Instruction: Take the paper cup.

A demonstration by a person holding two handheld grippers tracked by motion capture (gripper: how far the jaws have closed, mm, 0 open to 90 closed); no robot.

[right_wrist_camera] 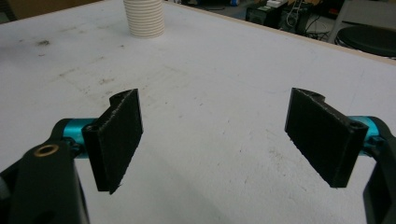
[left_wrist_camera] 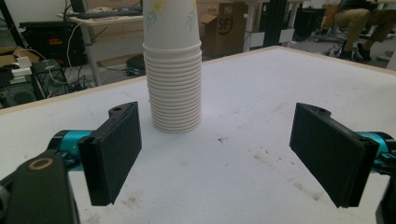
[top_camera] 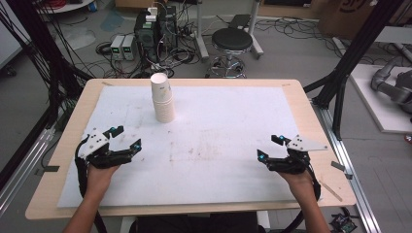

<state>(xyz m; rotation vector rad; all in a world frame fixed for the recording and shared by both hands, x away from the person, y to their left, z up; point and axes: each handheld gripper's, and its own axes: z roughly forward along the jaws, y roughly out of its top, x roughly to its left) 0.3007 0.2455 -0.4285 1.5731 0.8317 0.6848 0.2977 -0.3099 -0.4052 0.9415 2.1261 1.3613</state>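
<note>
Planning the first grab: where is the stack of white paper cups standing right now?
In the high view, the stack of white paper cups stands upright on the white mat, left of centre near the far edge, ahead of the left hand-held gripper.

One cup stack [top_camera: 162, 98] (cups nested upside down), two tongs [top_camera: 125, 137] [top_camera: 269, 147].

A grey floor [top_camera: 301, 53] strewn with cables fills the upper frame. A black round stool [top_camera: 232, 41] stands at top centre, what look like computer units [top_camera: 155, 29] to its left, cardboard boxes [top_camera: 347, 17] at upper right.
</note>
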